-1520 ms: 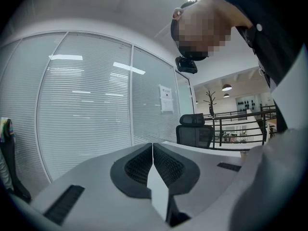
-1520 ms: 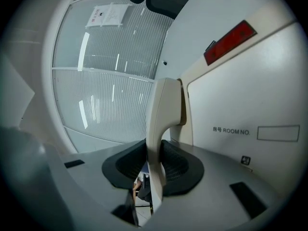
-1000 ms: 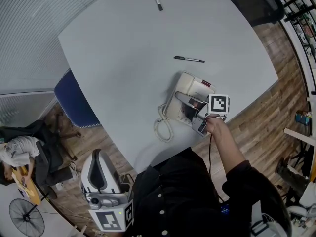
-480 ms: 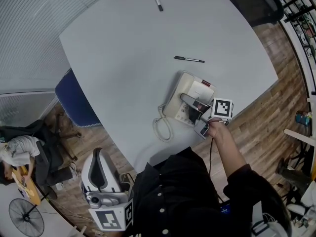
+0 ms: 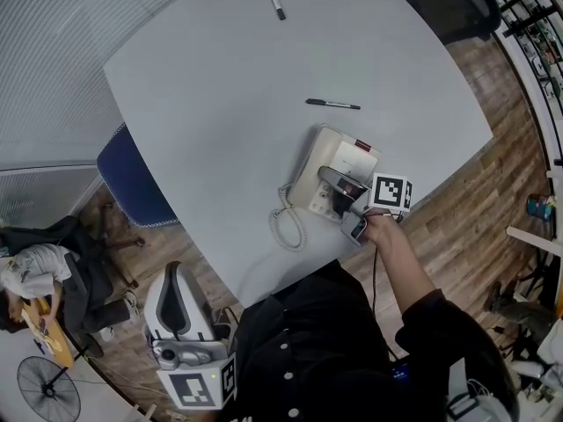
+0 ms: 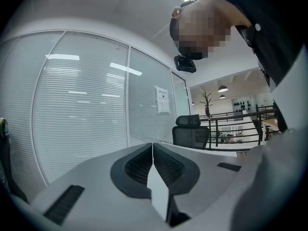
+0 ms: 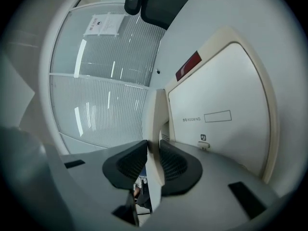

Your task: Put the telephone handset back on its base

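A cream telephone base (image 5: 350,158) lies near the table's right front edge. Its handset (image 5: 338,183) lies across the base's near side; whether it sits in the cradle I cannot tell. My right gripper (image 5: 356,207) reaches in from the table edge. In the right gripper view its jaws are closing, and both pads (image 7: 134,160) touch the handset (image 7: 155,114), with the base's face (image 7: 226,105) to the right. My left gripper (image 5: 179,297) hangs below the table edge, off to the left. It is shut with nothing in it (image 6: 152,150).
A coiled cord (image 5: 286,222) loops from the phone toward the front edge of the grey table (image 5: 220,86). A black pen (image 5: 333,105) and a marker (image 5: 277,3) lie farther back. A blue chair (image 5: 132,178) stands at the left edge, a seated person (image 5: 31,275) beyond it.
The right gripper stays at the handset, shifting only slightly. The phone and cord hold their place. The left gripper has not moved.
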Motion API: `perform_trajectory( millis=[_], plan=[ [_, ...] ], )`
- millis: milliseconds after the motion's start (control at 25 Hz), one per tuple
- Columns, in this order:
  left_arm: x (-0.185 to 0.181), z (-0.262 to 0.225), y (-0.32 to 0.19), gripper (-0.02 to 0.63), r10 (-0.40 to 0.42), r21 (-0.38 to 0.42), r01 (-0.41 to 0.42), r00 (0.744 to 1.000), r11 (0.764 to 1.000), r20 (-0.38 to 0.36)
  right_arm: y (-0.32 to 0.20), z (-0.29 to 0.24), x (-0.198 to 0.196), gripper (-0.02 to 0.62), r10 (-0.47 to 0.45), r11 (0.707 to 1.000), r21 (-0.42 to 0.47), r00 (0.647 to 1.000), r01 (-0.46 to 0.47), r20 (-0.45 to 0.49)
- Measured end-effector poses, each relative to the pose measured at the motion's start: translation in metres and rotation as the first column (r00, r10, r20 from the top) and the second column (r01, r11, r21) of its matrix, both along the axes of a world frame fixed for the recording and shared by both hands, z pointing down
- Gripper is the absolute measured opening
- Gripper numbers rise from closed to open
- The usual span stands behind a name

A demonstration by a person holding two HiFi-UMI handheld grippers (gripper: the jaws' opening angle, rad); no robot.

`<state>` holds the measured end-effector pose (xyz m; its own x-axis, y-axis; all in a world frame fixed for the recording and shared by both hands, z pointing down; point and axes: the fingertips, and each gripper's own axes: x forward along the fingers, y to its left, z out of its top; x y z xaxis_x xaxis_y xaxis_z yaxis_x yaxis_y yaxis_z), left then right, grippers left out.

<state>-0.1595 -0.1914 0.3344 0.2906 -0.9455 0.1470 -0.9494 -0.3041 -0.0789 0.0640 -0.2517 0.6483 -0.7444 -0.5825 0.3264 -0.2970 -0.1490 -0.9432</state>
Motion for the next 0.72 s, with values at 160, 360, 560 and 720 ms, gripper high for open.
perform_trajectory(
  millis=[160,360,560,720],
  plan=[
    [0.003,-0.003,0.003,0.020,0.013,0.011,-0.013,1.000,1.000,-0.009,-0.002,0.001,-0.001,0.096,0.011,1.000,0.026,0.999,-0.010,-0.046],
    [0.002,-0.009,0.008,0.020,0.025,0.030,-0.025,1.000,0.999,-0.013,-0.004,0.003,0.000,0.095,0.068,0.996,0.056,0.997,-0.066,-0.046],
    [-0.004,-0.017,0.015,0.020,0.028,0.059,-0.027,1.000,0.998,-0.013,-0.006,0.004,0.002,0.095,0.071,0.996,0.065,0.995,-0.066,-0.077],
    [-0.013,-0.024,0.021,0.020,0.029,0.090,-0.028,0.999,0.996,-0.014,-0.001,-0.005,0.011,0.094,0.077,0.994,0.086,0.990,-0.067,-0.121]
  ],
)
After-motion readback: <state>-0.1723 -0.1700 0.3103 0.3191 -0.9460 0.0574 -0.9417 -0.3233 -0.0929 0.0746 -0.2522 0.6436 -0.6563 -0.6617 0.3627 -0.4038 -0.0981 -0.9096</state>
